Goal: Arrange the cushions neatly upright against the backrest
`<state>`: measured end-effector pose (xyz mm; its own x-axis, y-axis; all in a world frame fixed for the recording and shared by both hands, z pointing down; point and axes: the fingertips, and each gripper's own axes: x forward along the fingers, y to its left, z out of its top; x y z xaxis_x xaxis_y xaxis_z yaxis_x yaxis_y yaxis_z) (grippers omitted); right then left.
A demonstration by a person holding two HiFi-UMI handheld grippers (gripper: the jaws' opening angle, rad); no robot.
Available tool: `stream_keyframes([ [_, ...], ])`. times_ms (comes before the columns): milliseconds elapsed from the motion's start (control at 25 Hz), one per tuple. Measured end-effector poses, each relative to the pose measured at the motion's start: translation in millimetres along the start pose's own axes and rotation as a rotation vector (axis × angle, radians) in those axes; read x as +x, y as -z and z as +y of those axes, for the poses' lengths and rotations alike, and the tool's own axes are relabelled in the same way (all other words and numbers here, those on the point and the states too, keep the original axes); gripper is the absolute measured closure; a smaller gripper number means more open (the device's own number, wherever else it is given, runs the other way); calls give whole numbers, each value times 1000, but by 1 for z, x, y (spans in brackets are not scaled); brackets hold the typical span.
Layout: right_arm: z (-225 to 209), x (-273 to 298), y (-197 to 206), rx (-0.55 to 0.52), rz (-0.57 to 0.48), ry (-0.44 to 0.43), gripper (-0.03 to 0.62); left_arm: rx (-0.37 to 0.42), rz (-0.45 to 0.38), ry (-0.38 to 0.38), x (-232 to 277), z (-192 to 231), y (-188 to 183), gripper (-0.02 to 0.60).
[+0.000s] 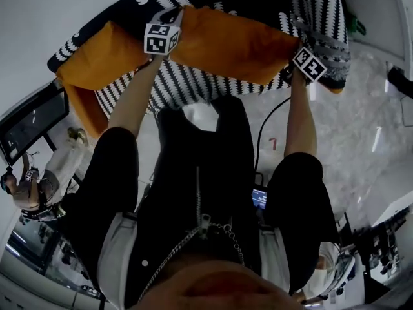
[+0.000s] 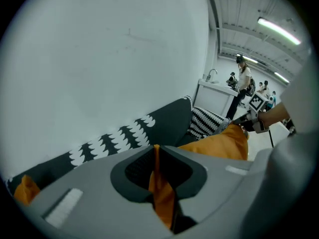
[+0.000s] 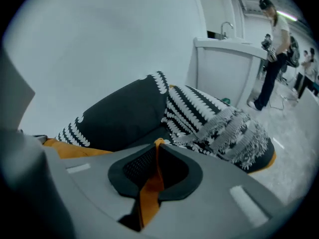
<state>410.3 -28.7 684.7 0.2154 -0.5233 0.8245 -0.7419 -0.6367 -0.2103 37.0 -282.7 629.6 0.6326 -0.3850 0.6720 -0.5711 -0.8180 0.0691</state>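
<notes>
An orange cushion (image 1: 232, 44) hangs stretched between my two grippers over the sofa seat. My left gripper (image 1: 173, 19) is shut on its upper left edge, and orange fabric (image 2: 160, 188) runs between the closed jaws. At the cushion's right corner my right gripper (image 1: 292, 70) is shut too, pinching orange fabric (image 3: 151, 185). A second orange cushion (image 1: 97, 63) lies at the sofa's left end. A black-and-white fringed cushion (image 3: 219, 123) sits at the right end. The dark backrest (image 2: 149, 126) with white tree print runs along the white wall.
A marble floor (image 1: 361, 128) lies right of the sofa, with a black cable (image 1: 264, 128) across it. A white counter with a tap (image 3: 224, 44) stands beyond the sofa's end, and people stand near it. A dark monitor (image 1: 32, 124) is at far left.
</notes>
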Motion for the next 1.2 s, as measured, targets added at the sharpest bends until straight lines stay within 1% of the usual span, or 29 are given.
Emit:
stream_keyframes([
  [160, 38, 24, -40, -94, 4, -35, 569, -71, -12, -39, -8, 26, 8, 537],
  [360, 82, 54, -105, -181, -37, -84, 569, -140, -32, -81, -13, 48, 2, 537],
  [440, 99, 63, -130, -206, -60, -99, 569, -153, -38, -88, -12, 54, 0, 537],
  [560, 120, 76, -168, -215, -111, -124, 569, -166, -46, -90, -8, 56, -2, 537],
  [760, 157, 79, -223, -216, -210, -143, 568, -157, -87, -61, -10, 57, -13, 535],
  [840, 164, 81, -232, -235, -228, -132, 565, -157, -83, -49, -11, 58, -12, 534],
  [920, 166, 85, -225, -246, -214, -80, 560, -144, -77, -37, -14, 60, -6, 531],
  [1040, 166, 82, -209, -223, -183, -19, 513, -133, -76, -56, -22, 63, -2, 522],
  [1080, 163, 77, -209, -217, -193, 0, 491, -128, -76, -65, -22, 63, -4, 514],
  [1160, 159, 61, -215, -216, -238, 35, 483, -121, -84, -77, -27, 59, -11, 496],
  [1200, 160, 51, -216, -212, -263, 38, 485, -119, -91, -83, -31, 56, -14, 494],
])
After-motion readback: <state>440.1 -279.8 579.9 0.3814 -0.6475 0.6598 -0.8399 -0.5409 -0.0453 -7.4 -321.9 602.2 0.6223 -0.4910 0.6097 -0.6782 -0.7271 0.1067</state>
